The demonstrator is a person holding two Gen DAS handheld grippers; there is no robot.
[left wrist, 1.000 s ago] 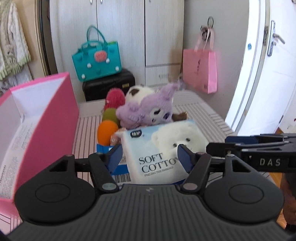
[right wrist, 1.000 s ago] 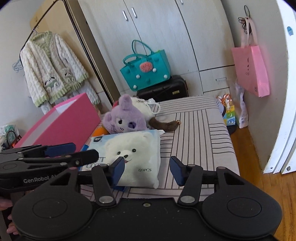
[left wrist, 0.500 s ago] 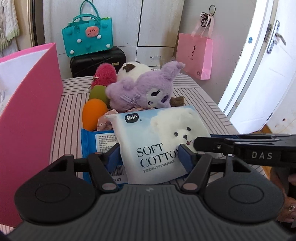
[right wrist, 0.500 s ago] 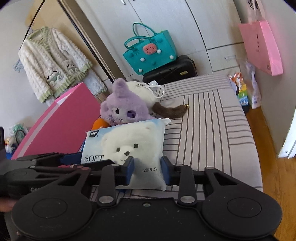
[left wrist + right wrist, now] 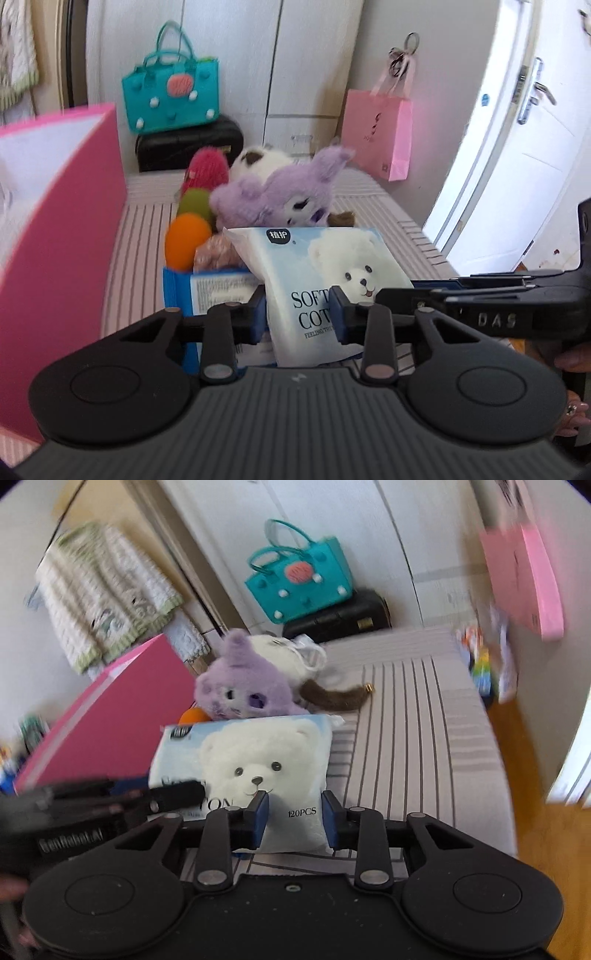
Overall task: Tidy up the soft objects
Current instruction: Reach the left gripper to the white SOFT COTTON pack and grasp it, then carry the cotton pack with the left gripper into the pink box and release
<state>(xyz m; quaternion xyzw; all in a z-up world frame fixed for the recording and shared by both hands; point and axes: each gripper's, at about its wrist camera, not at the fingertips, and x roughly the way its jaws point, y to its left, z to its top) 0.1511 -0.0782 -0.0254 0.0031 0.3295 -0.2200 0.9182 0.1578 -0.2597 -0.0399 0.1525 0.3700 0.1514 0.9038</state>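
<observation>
Both grippers pinch the tissue pack (image 5: pixel 325 280): left gripper (image 5: pixel 297 315) on its near left part, right gripper (image 5: pixel 293 818) on its near right corner. Pack sits atop a blue pack (image 5: pixel 207 291) on the bed (image 5: pixel 413 746). Two-sided hold likely keeps the floppy pack level for the pink box (image 5: pixel 55 221).

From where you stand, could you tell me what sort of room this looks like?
Probably a bedroom: a striped mattress piled with plush toys such as the purple plush, white wardrobe doors behind it, and a knitted cardigan hanging on a rail.
</observation>
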